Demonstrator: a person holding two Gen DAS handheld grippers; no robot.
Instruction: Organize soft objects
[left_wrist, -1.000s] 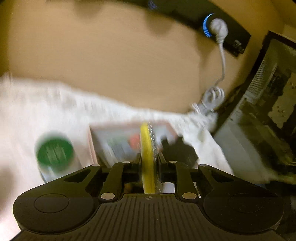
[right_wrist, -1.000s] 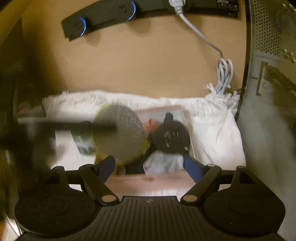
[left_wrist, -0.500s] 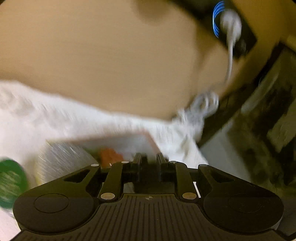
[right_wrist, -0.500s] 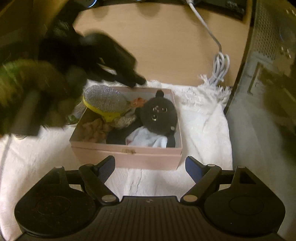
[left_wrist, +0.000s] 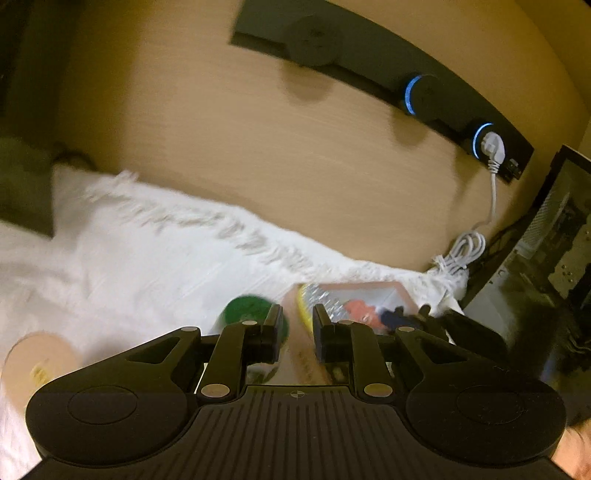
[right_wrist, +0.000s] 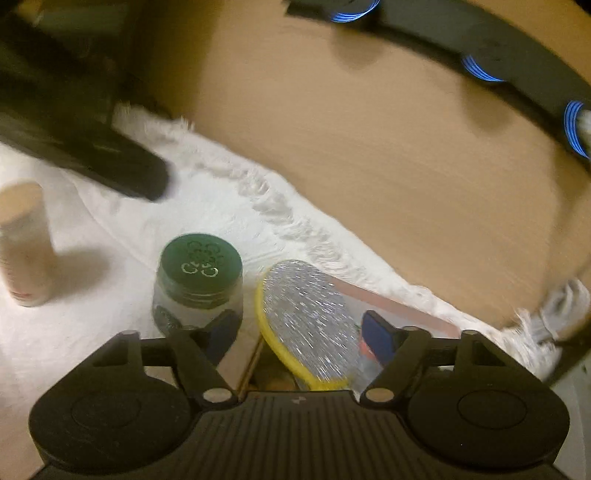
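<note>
hovering both hand-held grippers over a white fringed towel (left_wrist: 155, 266) spread on a tan wooden desk (left_wrist: 258, 155).

left gripper (left_wrist: 296, 328): fingers drawn close, only a narrow slot between them, nothing pinched there. beyond its tips i see the near wall of a pink box (left_wrist: 400, 291) standing on the towel. blurred colours inside it, orange and blue, too smeared to name.

right gripper (right_wrist: 298, 334): blue-padded fingers (right_wrist: 376, 334) standing apart and closing. between them, farther off, is a round scrubbing sponge (right_wrist: 308, 323), silver mesh face with a yellow rim, propped tilted at the left end of the pink box. the pads do not press on it. whether it leans on the box wall or on something inside, i cannot tell.

just left of the sponge, outside the box, a clear jar with a dark green lid (right_wrist: 201, 260) stands upright on the towel; pale ring marks on the lid. the same green lid shows as a blur past the left gripper's left finger. farther left, well apart, a pale cylindrical container (right_wrist: 24, 243) with a tan top stands upright on the towel.

in the right wrist view the left gripper's black body crosses the upper left corner above the towel.

along the back of the desk, a black power strip (left_wrist: 384, 81) with blue-lit ring sockets; a white plug (left_wrist: 491, 146) sits in the rightmost lit one, its cable (left_wrist: 467, 251) dropping to a bundled coil by the towel's fringe. at far right, a dark computer case (left_wrist: 554, 251) with a glossy side panel.
</note>
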